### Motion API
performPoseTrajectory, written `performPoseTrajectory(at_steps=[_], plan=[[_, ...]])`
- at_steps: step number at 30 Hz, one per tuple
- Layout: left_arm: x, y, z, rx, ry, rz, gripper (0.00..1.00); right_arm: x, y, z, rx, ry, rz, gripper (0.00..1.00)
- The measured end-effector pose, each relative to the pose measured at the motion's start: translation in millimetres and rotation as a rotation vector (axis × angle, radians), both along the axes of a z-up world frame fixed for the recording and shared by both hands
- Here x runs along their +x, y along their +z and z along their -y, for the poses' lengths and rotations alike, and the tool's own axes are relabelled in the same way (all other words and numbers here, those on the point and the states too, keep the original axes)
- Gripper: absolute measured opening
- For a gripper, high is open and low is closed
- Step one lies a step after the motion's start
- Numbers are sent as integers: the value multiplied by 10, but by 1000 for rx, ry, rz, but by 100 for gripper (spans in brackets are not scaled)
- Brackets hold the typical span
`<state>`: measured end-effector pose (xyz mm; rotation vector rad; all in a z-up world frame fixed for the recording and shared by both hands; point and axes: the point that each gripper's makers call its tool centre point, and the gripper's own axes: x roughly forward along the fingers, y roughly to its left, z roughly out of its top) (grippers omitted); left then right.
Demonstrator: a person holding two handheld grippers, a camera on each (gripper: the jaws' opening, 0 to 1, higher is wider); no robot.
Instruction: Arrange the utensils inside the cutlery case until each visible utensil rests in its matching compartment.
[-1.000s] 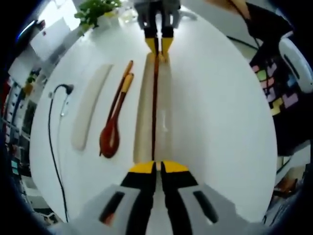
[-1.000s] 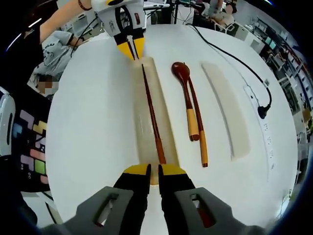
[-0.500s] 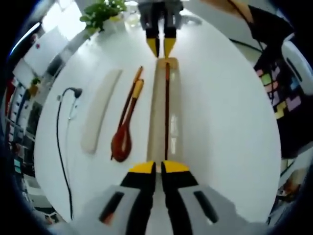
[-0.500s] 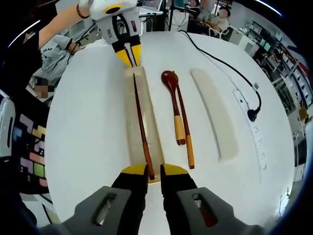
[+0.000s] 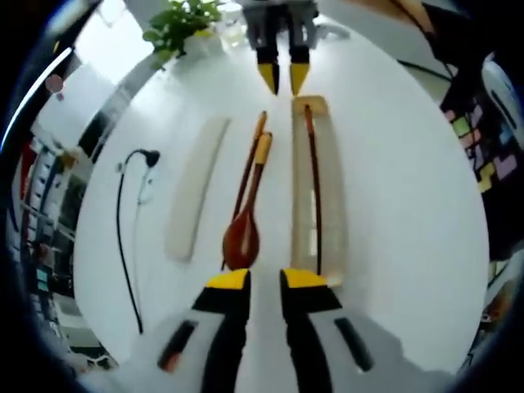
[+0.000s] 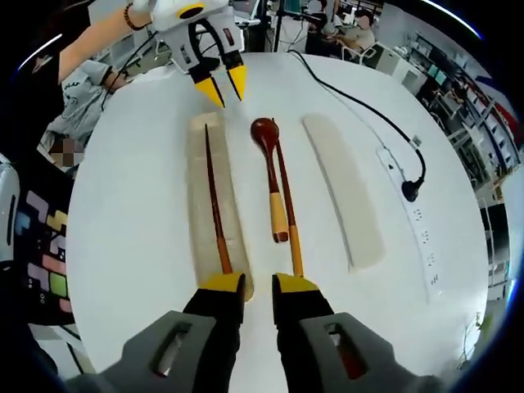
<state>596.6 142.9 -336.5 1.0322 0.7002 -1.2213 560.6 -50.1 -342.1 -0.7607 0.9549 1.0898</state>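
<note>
Cutlery case (image 6: 214, 205) holds one chopstick (image 6: 214, 201); both hand-held grippers' jaws slightly spread.

Readable text: none can be made out in either view.
Desk (image 6: 147, 205): plain white top, no print or label.
Case half with chopstick (image 6: 214, 205): unmarked, centre left of the right gripper view.
Lid (image 6: 342, 190): unmarked, right of centre in the right gripper view.
Spoon (image 6: 270, 176): bare wood, no brand.
Power strip (image 6: 427, 246): at the right edge of the right gripper view; marks too small to read.
Coloured squares (image 6: 45, 246): at the left edge of the right gripper view; patches of colour only, no letters legible.
</note>
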Motion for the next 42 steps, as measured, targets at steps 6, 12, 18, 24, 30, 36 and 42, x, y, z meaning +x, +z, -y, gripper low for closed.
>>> performPoseTrajectory(at_steps=[6, 12, 18, 24, 30, 36, 42], plan=[[196, -51, -78, 22, 26, 8, 17, 92, -30, -24, -5, 3, 0, 15], [330, -122, -106, 34, 35, 7, 17, 175, -99, 5, -31, 10, -2, 15], [423, -209, -74, 44, 29, -1, 17, 252, -158, 34, -49, 11, -6, 16], [493, -282, -43, 48, 27, -19, 16, 311, -211, 54, -57, -1, -9, 16], [528, -331, -28, 58, 20, -28, 16, 354, -271, 100, -76, -27, -18, 18], [542, -386, -12, 82, 17, -43, 16, 359, -291, 85, -68, -1, -18, 18], [526, -421, 29, 102, 5, -74, 16, 380, -353, 93, -71, 2, -35, 18]])
